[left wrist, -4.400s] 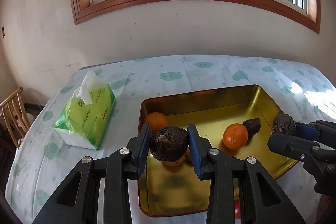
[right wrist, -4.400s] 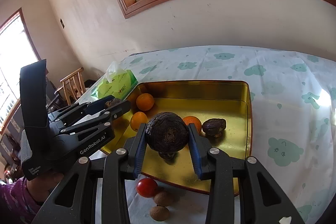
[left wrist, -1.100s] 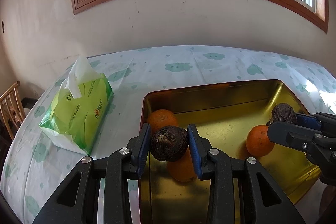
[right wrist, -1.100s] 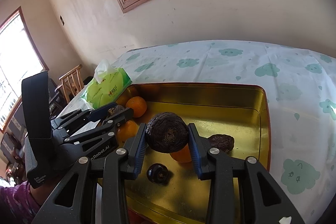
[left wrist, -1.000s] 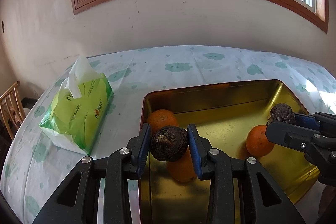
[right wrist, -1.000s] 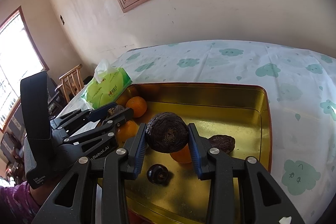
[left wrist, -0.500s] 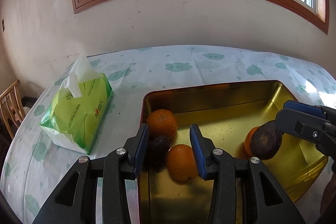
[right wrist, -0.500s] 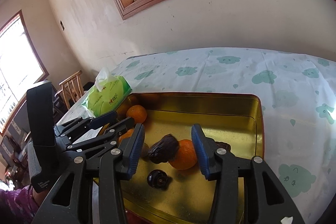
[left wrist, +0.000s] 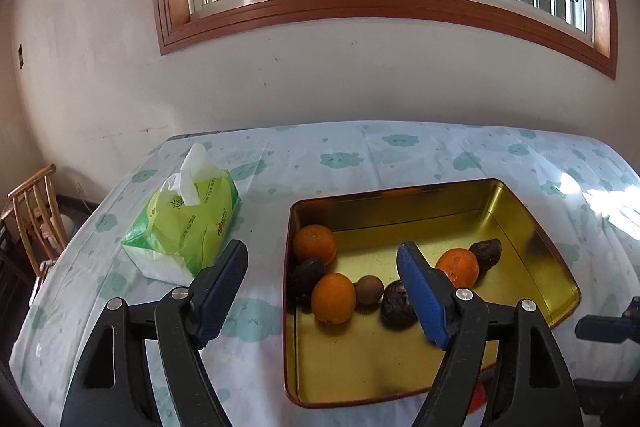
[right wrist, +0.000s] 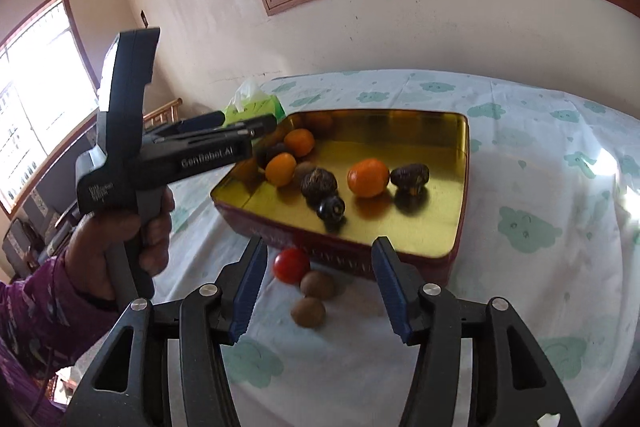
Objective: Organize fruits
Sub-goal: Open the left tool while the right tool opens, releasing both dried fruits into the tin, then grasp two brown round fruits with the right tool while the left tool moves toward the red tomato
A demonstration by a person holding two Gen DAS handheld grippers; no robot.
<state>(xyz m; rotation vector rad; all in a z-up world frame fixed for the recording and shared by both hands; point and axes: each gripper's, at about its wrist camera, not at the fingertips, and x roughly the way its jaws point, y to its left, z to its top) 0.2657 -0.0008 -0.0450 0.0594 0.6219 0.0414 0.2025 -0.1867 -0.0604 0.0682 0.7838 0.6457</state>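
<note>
A gold tray (left wrist: 520, 211) holds three oranges, among them one (left wrist: 333, 297) near the front left, and dark wrinkled fruits (left wrist: 396, 303). A small brown fruit (left wrist: 368, 289) also lies in it. My left gripper (left wrist: 322, 247) hangs above the tray's left end, its jaws opening with nothing between them. My right gripper (right wrist: 320, 247) is back from the tray's (right wrist: 460, 187) near wall, jaws also opening and empty. On the cloth below it lie a red tomato (right wrist: 292, 265) and two brown fruits (right wrist: 317, 284). The left gripper (right wrist: 244, 119) shows at the tray's far left.
A green tissue pack (left wrist: 184, 227) lies left of the tray on the cloud-patterned tablecloth (left wrist: 360, 159). A wooden chair (left wrist: 34, 211) stands past the table's left edge. A hand in a purple sleeve (right wrist: 132, 239) holds the left gripper.
Both grippers let go of their dark wrinkled fruits, which now lie in the tray. Both jaws have spread and both grippers have drawn back, the right one to the tray's near side.
</note>
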